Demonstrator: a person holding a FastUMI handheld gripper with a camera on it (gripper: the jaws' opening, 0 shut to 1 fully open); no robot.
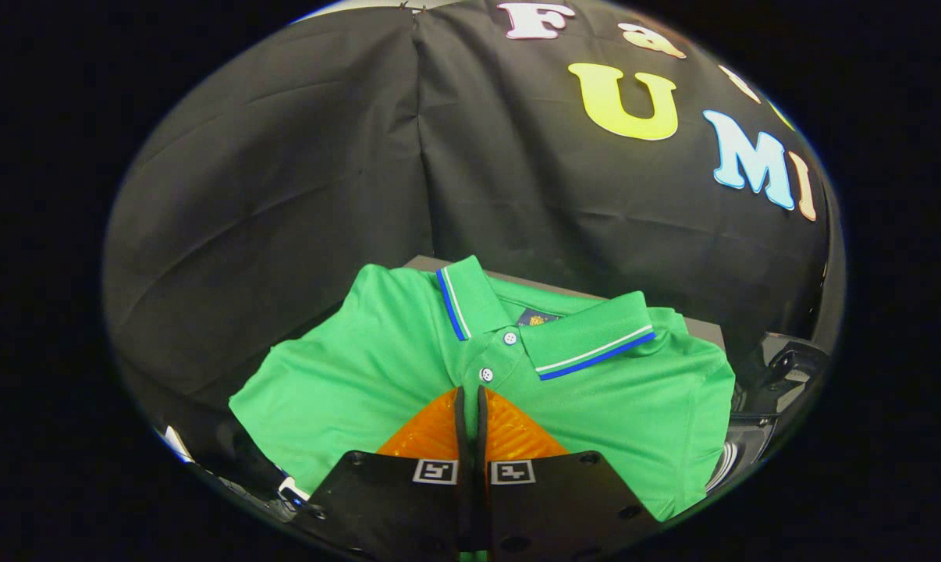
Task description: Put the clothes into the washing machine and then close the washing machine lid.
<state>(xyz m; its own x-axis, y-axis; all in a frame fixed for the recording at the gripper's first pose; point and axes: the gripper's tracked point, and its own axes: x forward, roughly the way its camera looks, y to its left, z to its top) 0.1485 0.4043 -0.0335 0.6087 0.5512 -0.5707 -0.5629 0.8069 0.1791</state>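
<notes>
- the gripper [470, 394] has its two fingers pulled right together, basically no gap between the tips, just a thin dark slit running down the middle
- the fingertips sit low on the front of a green polo shirt [408, 367], right under the button placket, with the lower white button [486, 375] just ahead of the tips
- can't really tell if any cloth is pinched between the fingers or if the tips are just resting on top of the fabric, the slit is too narrow to see into
- the shirt lies spread out, front side up, collar [587, 336] pointing away from the gripper, the collar edge trimmed with white and blue stripes
- a second white button [510, 338] sits higher up near the collar, and a small dark neck label [537, 317] peeks out inside it
- the shirt rests on a grey surface [701, 328] whose far edge peeks out past the collar and shoulders
- beyond the shirt hangs the black cloth wall [322, 172] of the booth
- off to the right of the shirt there's a dark glossy object [779, 375] with curved edges, too cut off to say what it is
</notes>
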